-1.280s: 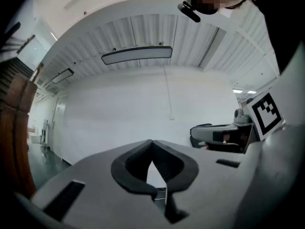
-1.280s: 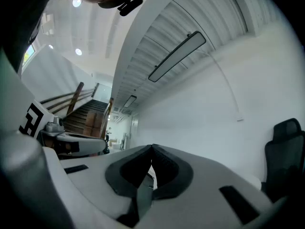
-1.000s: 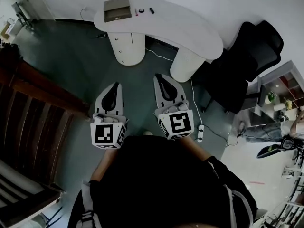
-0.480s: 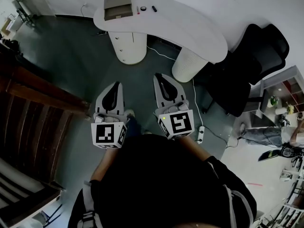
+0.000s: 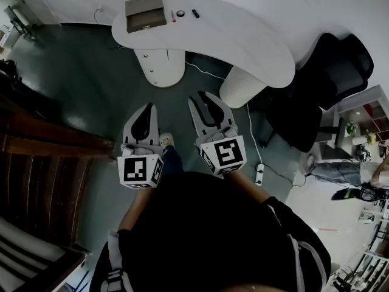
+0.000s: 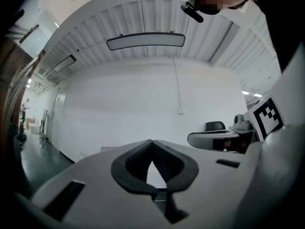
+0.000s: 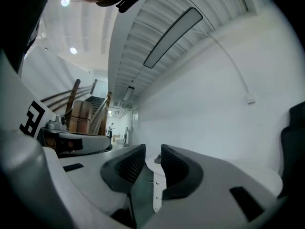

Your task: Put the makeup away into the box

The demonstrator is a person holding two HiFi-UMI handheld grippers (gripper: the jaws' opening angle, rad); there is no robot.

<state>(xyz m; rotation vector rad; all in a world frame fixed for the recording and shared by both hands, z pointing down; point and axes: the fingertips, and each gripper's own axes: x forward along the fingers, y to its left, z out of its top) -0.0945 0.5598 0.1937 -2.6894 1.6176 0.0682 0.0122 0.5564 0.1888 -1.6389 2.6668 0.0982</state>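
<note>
The makeup (image 5: 180, 13) is seen lying on the white curved counter (image 5: 243, 41), just to the right of the box (image 5: 145, 13) in the head view. A thin reddish stick (image 5: 173, 17) lies nearest the box, a small round pot (image 5: 180, 13) is set next beyond it, and a short dark tube (image 5: 195, 13) lies farthest from the box. None of these pieces is touched, and none is inside the box. The box itself is set near the counter's left end.

Both grippers are held well short of the box, over the dark green floor (image 5: 91, 84), and are pointed level toward the counter. The left gripper (image 5: 148, 108) is kept closed, its jaws meeting at the tips with nothing between them. The right gripper (image 5: 202, 97) is held narrowly parted. Its jaws have just been opening, and nothing is caught between them; only the far counter is seen through the gap.

A black office chair (image 5: 331, 66) is placed far to the right of the box, past the counter's other end. A wooden stair rail (image 5: 48, 132) is seen below and to the left of the box.
</note>
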